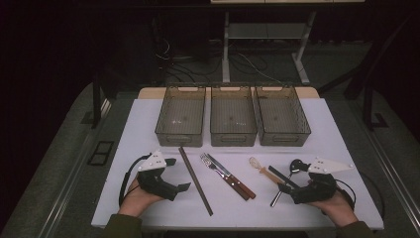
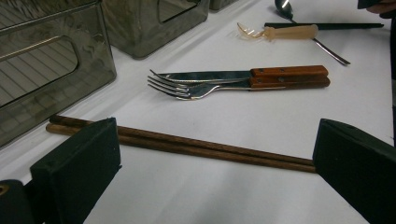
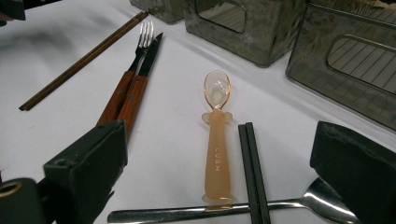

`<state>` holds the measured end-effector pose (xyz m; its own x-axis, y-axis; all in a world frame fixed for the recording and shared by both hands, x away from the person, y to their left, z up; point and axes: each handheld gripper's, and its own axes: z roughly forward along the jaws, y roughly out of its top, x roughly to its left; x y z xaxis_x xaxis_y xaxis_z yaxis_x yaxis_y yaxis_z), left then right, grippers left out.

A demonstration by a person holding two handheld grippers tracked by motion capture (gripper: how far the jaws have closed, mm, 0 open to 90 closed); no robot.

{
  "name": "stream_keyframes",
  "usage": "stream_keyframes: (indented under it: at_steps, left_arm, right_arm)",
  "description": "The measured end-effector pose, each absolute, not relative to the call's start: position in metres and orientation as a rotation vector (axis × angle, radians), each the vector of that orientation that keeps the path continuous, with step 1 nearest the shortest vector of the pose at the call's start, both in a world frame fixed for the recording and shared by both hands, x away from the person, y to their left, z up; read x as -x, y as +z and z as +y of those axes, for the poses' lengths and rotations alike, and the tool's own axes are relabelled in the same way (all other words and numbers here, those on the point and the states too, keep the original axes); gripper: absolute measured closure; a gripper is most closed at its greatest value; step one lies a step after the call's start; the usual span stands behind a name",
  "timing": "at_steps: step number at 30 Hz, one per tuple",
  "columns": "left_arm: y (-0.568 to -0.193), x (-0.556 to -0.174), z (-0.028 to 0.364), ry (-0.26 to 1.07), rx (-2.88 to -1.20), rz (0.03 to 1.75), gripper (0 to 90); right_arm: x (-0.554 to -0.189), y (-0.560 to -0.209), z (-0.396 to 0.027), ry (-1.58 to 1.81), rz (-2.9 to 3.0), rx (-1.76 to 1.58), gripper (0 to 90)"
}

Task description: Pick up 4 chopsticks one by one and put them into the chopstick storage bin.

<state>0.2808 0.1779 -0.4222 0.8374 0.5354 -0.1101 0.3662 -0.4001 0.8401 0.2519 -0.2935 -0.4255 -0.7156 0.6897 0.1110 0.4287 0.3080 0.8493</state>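
Three bins; two chopstick pairs; two spoons; one fork; one knife.

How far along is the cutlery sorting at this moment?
Nothing looks done: all three bins sit empty. Nothing is in hand; left gripper and right gripper are open and rest on the table. Left to move: brown chopsticks, fork and knife, plastic spoon, black chopsticks, metal spoon.
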Motion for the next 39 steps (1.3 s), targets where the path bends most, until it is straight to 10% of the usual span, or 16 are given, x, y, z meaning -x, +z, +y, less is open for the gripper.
stream_keyframes:
  at_steps: [39]
  left_arm:
    - [-0.420,-0.307,0.177,0.370,-2.024,0.756,4.8]
  right_arm:
    - [-0.256,-0.427,-0.291,1.370,2.305,-1.013,4.2]
